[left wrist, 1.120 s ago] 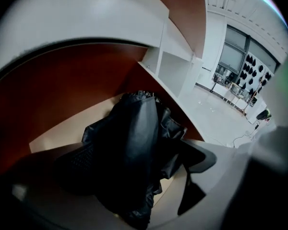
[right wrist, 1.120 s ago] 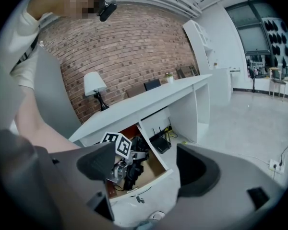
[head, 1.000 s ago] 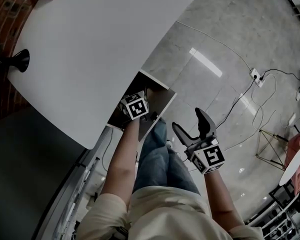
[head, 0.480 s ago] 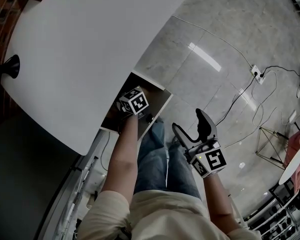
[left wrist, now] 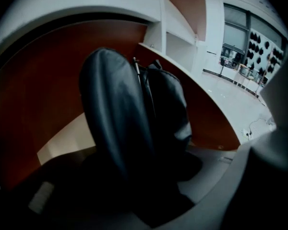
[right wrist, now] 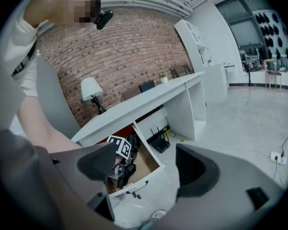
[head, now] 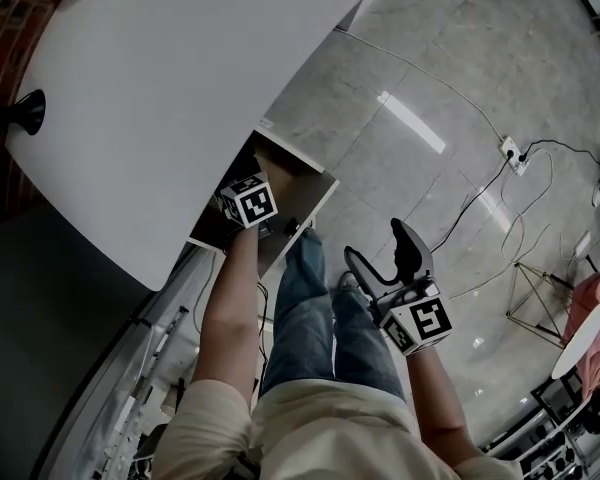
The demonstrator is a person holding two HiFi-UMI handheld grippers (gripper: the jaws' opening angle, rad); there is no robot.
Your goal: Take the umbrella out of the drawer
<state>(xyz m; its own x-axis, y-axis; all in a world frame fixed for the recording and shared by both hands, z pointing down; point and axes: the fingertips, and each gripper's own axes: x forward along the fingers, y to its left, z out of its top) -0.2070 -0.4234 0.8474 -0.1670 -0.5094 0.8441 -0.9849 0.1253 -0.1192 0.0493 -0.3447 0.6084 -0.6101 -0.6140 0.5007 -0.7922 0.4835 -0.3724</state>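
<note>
The drawer [head: 314, 200] stands pulled out from under the white desk [head: 180, 88]. My left gripper [left wrist: 158, 152] reaches down into it; the head view shows only its marker cube [head: 248, 200]. A dark folded umbrella [left wrist: 125, 114] lies between the closing jaws, and a gap still shows on the right side. In the right gripper view the umbrella [right wrist: 122, 173] is a dark bundle under that cube [right wrist: 121, 146]. My right gripper [head: 380, 243] hangs open and empty over the floor, to the right of the drawer [right wrist: 145, 163].
The person's jeans-clad legs [head: 320, 308] are just below the drawer. A black lamp base [head: 25, 113] stands on the desk's left end. A router [right wrist: 158, 140] sits under the desk. A power strip [head: 512, 151] with trailing cables lies on the floor at the right.
The left gripper's cube has tilted and shifted a little to the left over the drawer. The right gripper has stayed almost where it was, still open.
</note>
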